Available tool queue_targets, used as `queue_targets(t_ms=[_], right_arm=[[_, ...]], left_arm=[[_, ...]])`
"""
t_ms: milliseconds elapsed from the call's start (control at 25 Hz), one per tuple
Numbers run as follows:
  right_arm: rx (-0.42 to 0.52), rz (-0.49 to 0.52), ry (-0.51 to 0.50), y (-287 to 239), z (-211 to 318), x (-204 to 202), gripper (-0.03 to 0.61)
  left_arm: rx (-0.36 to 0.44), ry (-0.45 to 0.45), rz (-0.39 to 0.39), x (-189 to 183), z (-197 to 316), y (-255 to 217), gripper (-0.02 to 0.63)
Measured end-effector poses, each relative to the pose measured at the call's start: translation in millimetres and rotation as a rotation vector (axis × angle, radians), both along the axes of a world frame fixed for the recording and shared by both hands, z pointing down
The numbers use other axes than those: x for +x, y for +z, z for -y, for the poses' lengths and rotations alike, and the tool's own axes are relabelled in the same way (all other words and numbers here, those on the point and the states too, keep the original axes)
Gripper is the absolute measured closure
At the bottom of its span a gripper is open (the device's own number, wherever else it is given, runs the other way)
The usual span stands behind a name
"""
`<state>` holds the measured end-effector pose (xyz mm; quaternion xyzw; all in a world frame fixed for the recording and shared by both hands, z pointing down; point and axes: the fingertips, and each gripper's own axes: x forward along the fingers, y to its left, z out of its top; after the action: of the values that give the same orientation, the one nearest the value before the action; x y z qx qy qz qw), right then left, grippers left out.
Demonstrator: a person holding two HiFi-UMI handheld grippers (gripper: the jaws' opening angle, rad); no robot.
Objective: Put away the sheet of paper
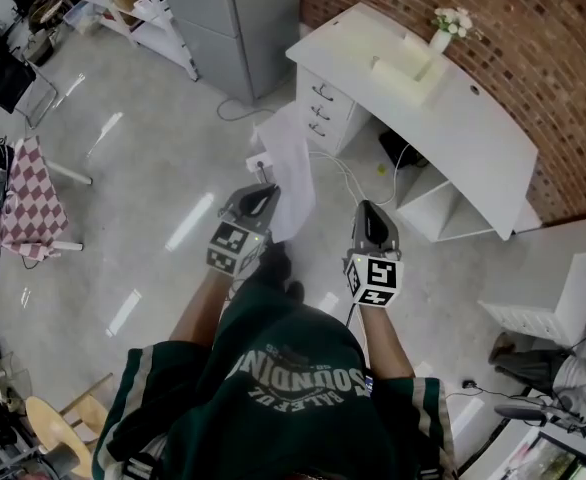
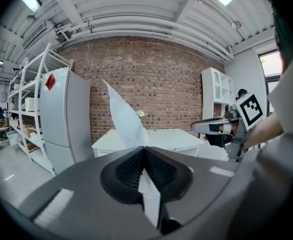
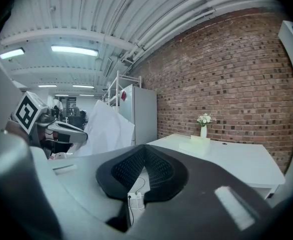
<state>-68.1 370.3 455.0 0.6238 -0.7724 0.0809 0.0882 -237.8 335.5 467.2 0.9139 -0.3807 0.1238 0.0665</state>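
Left gripper [image 1: 260,196] is clamped on sheet of paper [image 1: 291,163], kept aloft for carrying to counter [image 1: 493,133] at one o'clock; right gripper [image 1: 371,211] is pressed together, empty.

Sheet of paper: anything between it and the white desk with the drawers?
Nothing visible does. The sheet of paper is clamped in the jaws of the left gripper, held up in open air in front of the white desk. Only cables lie on the floor between, well below the sheet.
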Motion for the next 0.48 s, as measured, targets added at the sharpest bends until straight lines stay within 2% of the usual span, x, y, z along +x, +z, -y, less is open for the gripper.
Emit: queue_targets(t_ms=[200, 480], right_arm=[[-0.013, -0.008, 0.014, 6.2, 28.7, 6.4, 0.578], [-0.029, -0.018, 0.042, 9.1, 98.6, 19.8, 0.578]], left_arm=[[-0.014, 0.027, 0.005, 10.5, 31.8, 9.8, 0.601], [-0.019, 0.068, -0.008, 31.5, 106.2, 16.2, 0.601]])
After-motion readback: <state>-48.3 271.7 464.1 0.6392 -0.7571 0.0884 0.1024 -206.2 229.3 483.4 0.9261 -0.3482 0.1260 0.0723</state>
